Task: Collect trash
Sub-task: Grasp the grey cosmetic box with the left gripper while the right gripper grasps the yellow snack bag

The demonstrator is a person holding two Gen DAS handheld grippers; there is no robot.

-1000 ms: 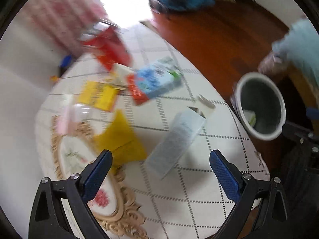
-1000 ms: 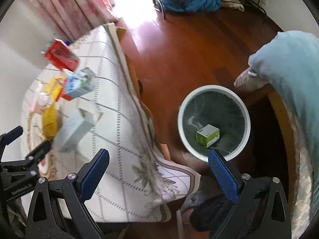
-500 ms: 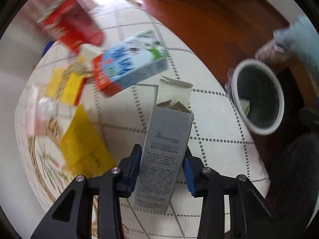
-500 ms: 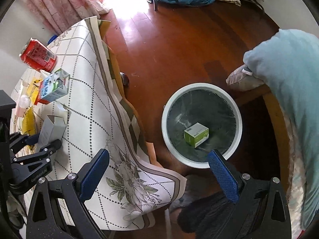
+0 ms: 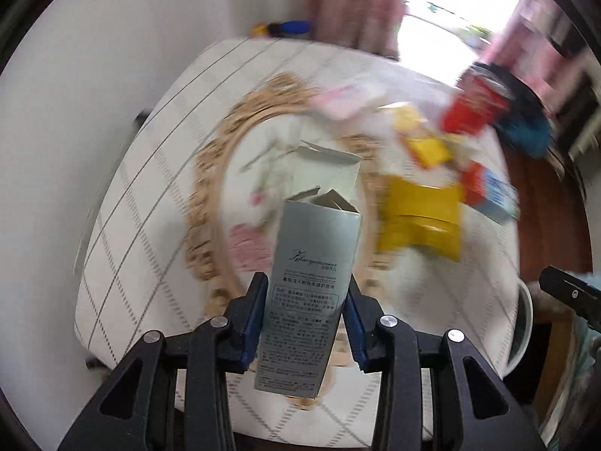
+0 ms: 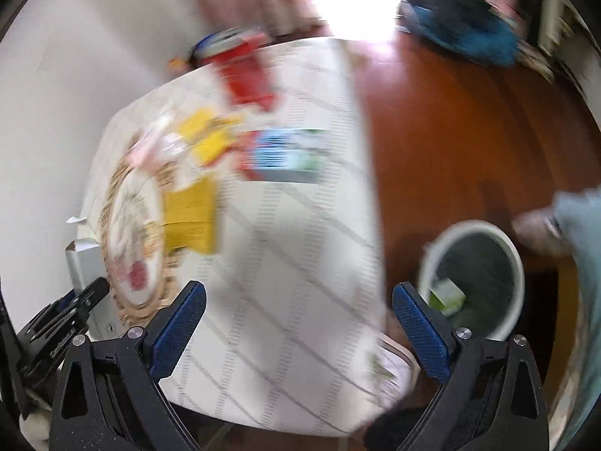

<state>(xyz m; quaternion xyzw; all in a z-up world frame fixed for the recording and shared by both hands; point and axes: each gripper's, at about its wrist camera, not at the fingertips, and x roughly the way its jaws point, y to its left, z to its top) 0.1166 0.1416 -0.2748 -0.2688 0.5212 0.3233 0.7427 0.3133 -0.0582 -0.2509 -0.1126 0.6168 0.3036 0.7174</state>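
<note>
Grey carton (image 5: 311, 293), top flaps open, sits pinched upright between your left gripper's (image 5: 306, 317) blue pads, held above the checked tablecloth (image 5: 150, 195). Beyond it on the cloth: yellow packet (image 5: 420, 221), red can (image 5: 473, 109), blue-and-white carton (image 6: 289, 156), all blurred. Your right gripper (image 6: 298, 329) has its fingers spread wide, holding nothing. White bin (image 6: 514, 263) stands on the wood floor (image 6: 469, 131), a green box (image 6: 447, 295) inside it.

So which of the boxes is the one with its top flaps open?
The tall grey box, pinched between the left gripper's fingers; its flaps stand open. The blue-and-red carton and the red box look closed, though blurred.
</note>
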